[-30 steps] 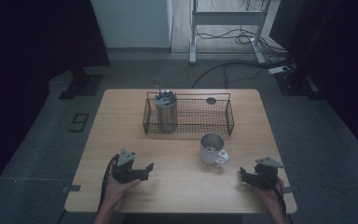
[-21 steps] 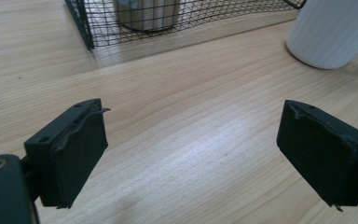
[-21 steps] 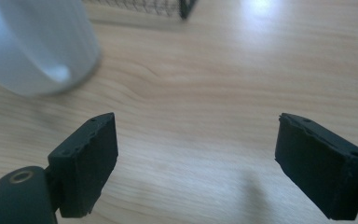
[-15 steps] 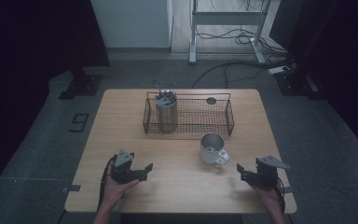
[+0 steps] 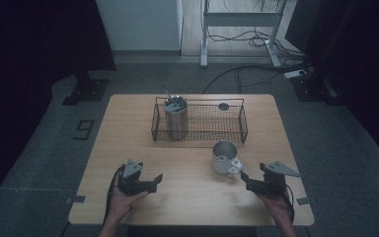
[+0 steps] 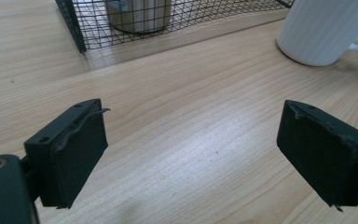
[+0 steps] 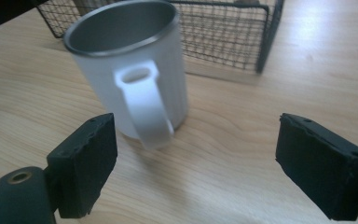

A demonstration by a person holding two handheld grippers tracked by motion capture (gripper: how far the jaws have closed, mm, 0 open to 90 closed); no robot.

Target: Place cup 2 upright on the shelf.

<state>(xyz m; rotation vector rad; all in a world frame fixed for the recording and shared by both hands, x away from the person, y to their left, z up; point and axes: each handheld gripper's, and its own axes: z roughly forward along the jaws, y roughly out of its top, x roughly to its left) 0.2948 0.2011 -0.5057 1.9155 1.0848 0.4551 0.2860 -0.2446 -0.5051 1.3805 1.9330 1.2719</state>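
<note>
Closing your spread right gripper (image 7: 196,163) off-centre on the handle of the white mug (image 5: 224,157), standing near the wire basket (image 5: 200,129), could tip it; your left gripper (image 6: 191,154) also gapes empty.

The high view is dim and slightly soft; surroundings beyond the table (image 5: 128,128) fall into near-black. Both gripper views are brighter, with diffuse overhead light producing a pale sheen on the wood grain. The mug (image 7: 130,74) casts a soft shadow. Its rim is slightly blurred, and the near jaws are out of focus.
</note>
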